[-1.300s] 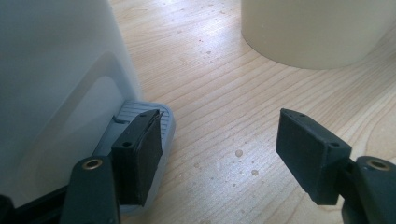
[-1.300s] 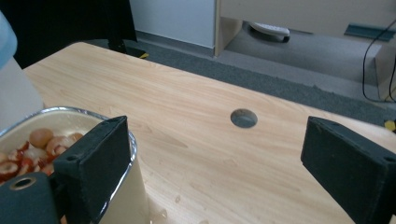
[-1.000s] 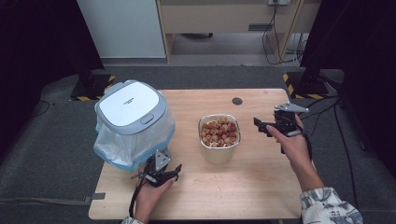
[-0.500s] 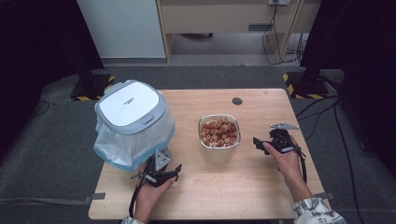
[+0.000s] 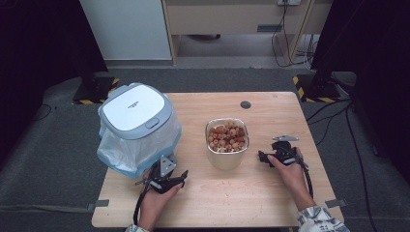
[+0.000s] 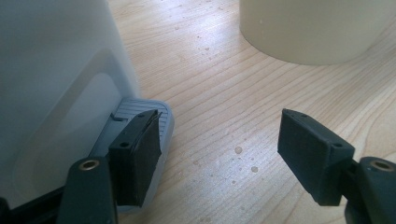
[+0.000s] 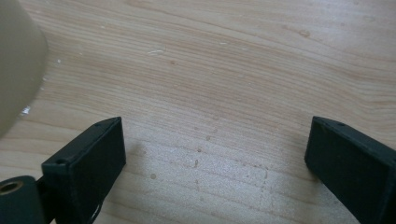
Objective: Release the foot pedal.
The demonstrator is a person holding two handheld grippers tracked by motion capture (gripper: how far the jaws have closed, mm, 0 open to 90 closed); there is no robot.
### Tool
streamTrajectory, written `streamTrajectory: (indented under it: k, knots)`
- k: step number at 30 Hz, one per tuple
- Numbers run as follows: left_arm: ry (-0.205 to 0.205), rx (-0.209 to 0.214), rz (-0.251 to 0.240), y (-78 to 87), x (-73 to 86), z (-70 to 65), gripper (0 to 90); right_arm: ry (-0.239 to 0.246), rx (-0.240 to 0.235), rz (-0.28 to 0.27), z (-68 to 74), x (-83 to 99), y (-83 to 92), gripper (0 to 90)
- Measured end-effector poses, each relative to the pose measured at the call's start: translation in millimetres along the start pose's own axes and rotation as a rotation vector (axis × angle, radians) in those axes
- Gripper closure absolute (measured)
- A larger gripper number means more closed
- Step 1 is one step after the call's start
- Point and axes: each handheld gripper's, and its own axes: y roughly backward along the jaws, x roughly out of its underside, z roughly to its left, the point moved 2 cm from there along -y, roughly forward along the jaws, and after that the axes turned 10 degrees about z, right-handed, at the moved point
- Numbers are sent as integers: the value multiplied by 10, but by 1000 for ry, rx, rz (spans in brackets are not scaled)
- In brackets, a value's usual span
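A bin [image 5: 138, 121] with a white lid and a plastic liner stands on the left of the wooden table [image 5: 290, 111]. A cream container [image 5: 227, 142] full of small brownish pieces stands mid-table. My left gripper [image 5: 164, 179] rests open in front of the bin. In the left gripper view the left gripper [image 6: 219, 154] has one jaw over the bin's grey pedal [image 6: 161, 123], with bare wood between the jaws. My right gripper [image 5: 266, 158] lies low, right of the container. The right gripper [image 7: 215, 158] is open, its jaws have just been opening, and nothing is between them.
A dark round grommet [image 5: 245, 104] sits near the table's back edge. The container's wall [image 7: 16, 60] is close on the left in the right gripper view. Cables and black stands with hazard tape [image 5: 309, 87] lie on the floor behind the table.
My right hand has come down from above the table to just over its surface, right of the container. The left hand has kept still.
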Motion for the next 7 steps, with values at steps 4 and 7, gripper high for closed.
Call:
streamTrajectory:
  k: [4, 7]
  knots:
    - [0, 1, 2, -1, 0, -2, 288, 8, 5, -15, 22, 18, -13, 26]
    - [-5, 0, 6, 1, 1, -3, 287, 6, 6, -14, 21, 20, -12, 25]
